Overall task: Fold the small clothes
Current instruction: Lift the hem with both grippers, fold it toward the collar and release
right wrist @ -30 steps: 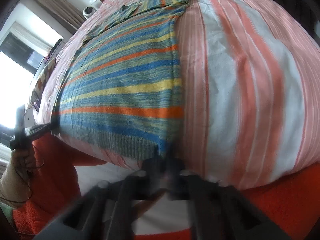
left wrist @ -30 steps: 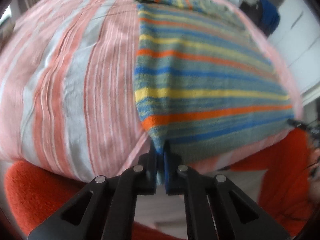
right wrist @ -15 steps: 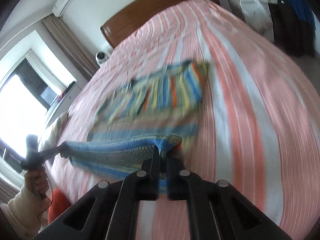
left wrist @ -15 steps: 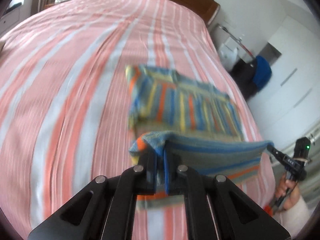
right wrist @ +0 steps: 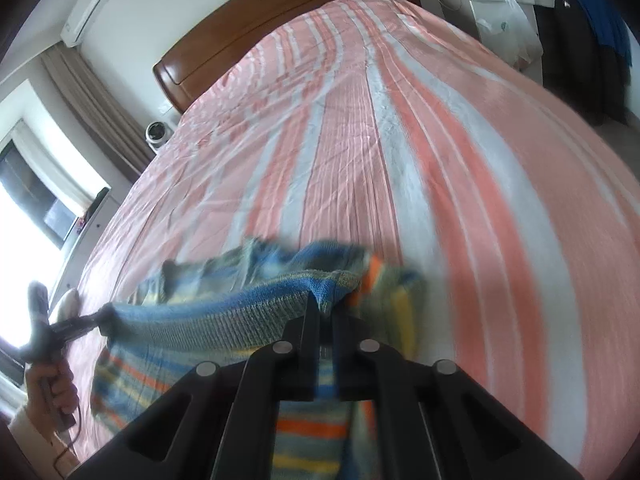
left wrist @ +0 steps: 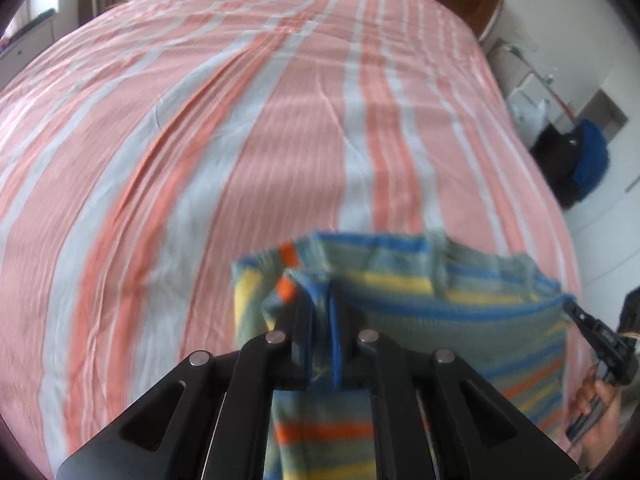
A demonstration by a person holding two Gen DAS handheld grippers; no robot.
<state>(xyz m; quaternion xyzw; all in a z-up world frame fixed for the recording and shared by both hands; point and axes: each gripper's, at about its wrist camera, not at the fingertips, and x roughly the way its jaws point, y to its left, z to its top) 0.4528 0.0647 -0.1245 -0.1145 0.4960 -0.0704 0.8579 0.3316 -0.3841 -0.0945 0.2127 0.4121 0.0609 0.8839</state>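
Multicoloured striped knitted sweater (left wrist: 460,292) lies folded over on the pink-and-white striped bedspread (left wrist: 280,140), hem stretched between both tools. Left gripper (left wrist: 320,320): jaws have just been easing apart, hem corner still between them. Right gripper (right wrist: 326,312): clenched on the opposite hem corner.

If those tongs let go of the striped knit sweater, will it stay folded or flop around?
Probably floppy: the striped knit sweater sags between the left tongs, whose jaws have just been opening with its hem between them, and the right tongs. It likely drapes onto the bed sheet. The ribbed knit looks grippy, not slippery.
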